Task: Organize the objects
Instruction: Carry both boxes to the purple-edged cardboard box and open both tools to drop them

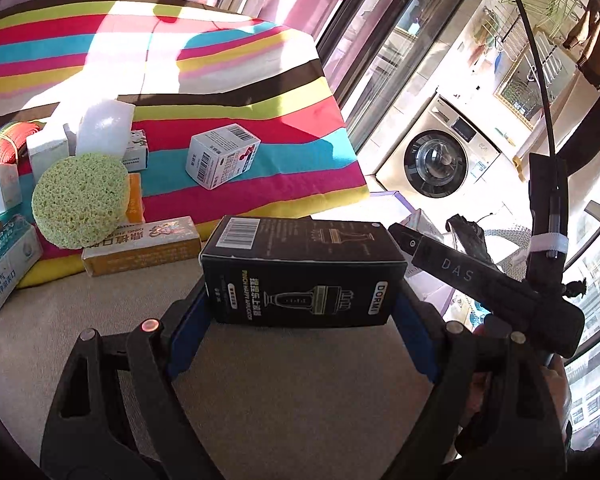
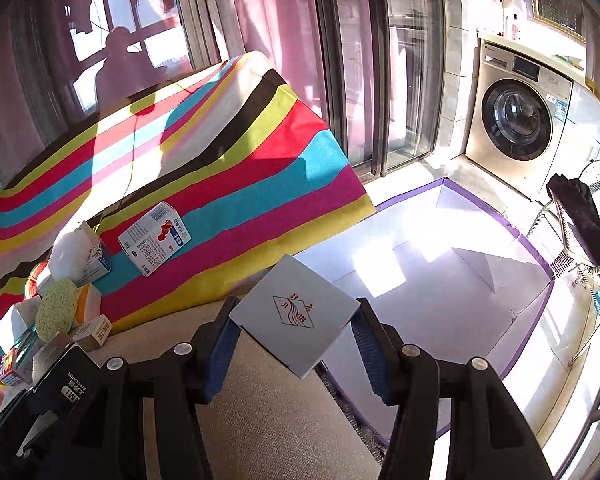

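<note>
My left gripper (image 1: pixel 300 312) is shut on a black DORMI box (image 1: pixel 300 272), held above the beige surface (image 1: pixel 280 400). The black box also shows at the lower left of the right wrist view (image 2: pixel 66 376). My right gripper (image 2: pixel 296 340) is shut on a flat grey box with a red logo (image 2: pixel 296 314), held over the beige surface's edge. A white box with barcodes (image 1: pixel 220 156) lies alone on the striped cloth (image 1: pixel 280 120). A green round sponge (image 1: pixel 78 200), a yellow carton (image 1: pixel 140 248) and several small boxes cluster at the left.
A large white bin with purple trim (image 2: pixel 440 280) stands open on the floor to the right. A washing machine (image 2: pixel 516 124) stands behind it. A wicker chair (image 2: pixel 588 248) with a dark object is at far right. Curtains and glass doors lie behind the cloth.
</note>
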